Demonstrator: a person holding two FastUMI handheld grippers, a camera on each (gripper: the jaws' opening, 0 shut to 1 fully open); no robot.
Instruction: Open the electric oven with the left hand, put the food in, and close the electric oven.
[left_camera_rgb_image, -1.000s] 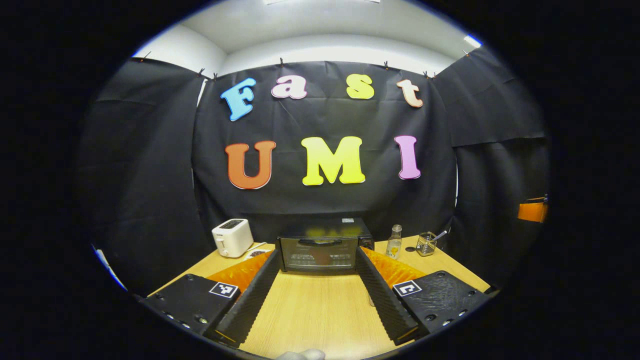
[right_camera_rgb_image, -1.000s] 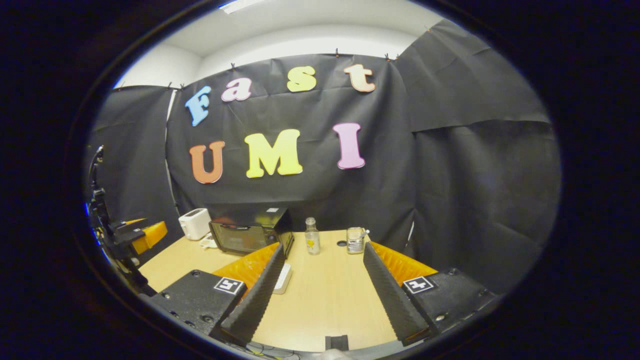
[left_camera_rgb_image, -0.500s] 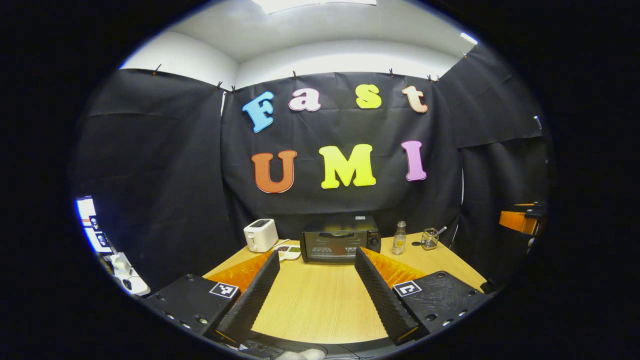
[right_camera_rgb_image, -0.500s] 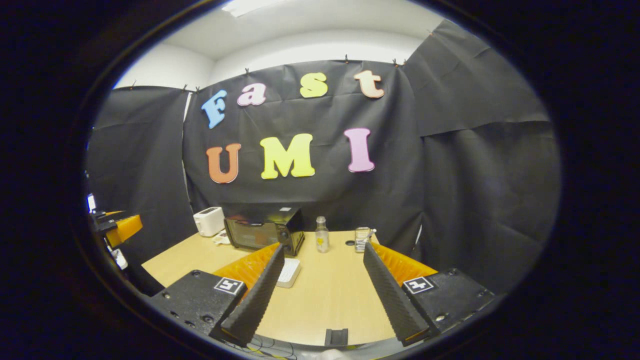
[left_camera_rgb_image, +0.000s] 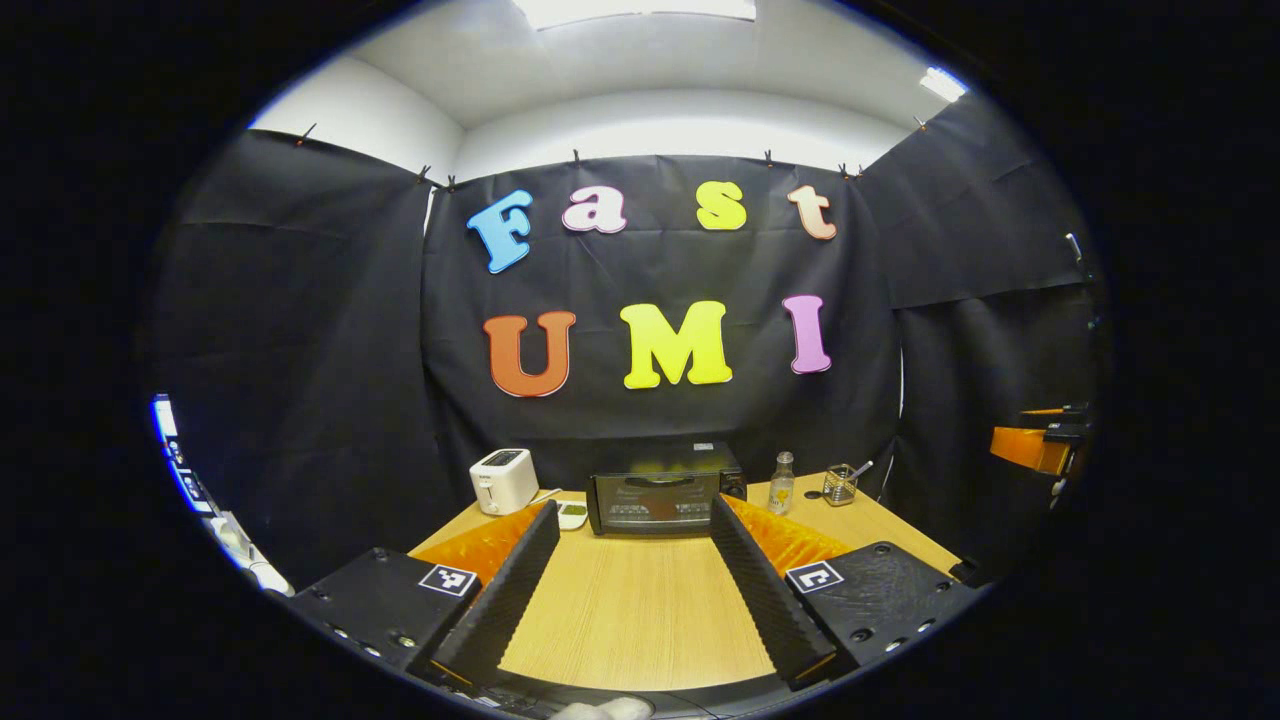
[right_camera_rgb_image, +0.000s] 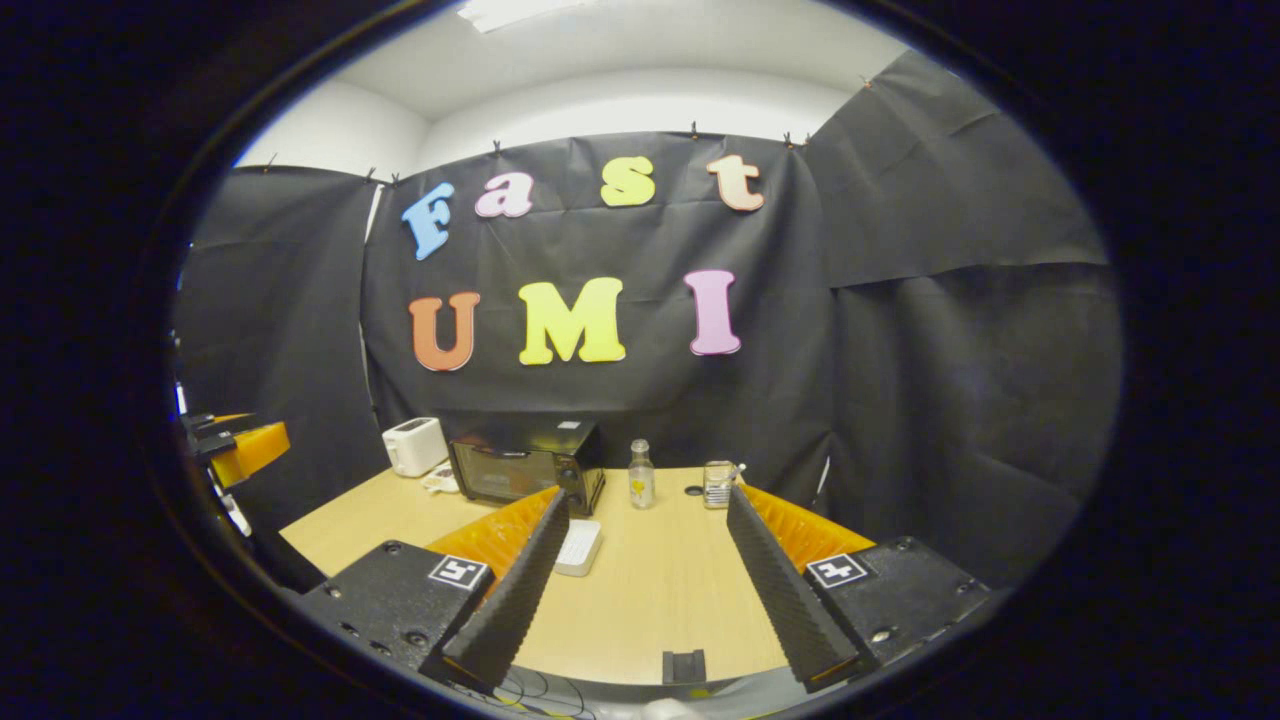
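A wooden table (left_camera_rgb_image: 630, 620) fills the booth; the closed electric oven (left_camera_rgb_image: 655, 495) stands at twelve o'clock, well beyond the left gripper (left_camera_rgb_image: 632, 535), whose fingers are spread and level. The right gripper (right_camera_rgb_image: 645, 520) is likewise spread, oven at eleven o'clock.

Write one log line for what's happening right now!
oven: door shut | left gripper: open, empty, facing oven | right gripper: open, empty | white tray: on table

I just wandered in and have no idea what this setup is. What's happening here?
A person holds a two-finger gripper in each hand above a wooden table. Both the left gripper and the right gripper are open and hold nothing. The electric oven at the back of the table is shut, beside a white toaster.
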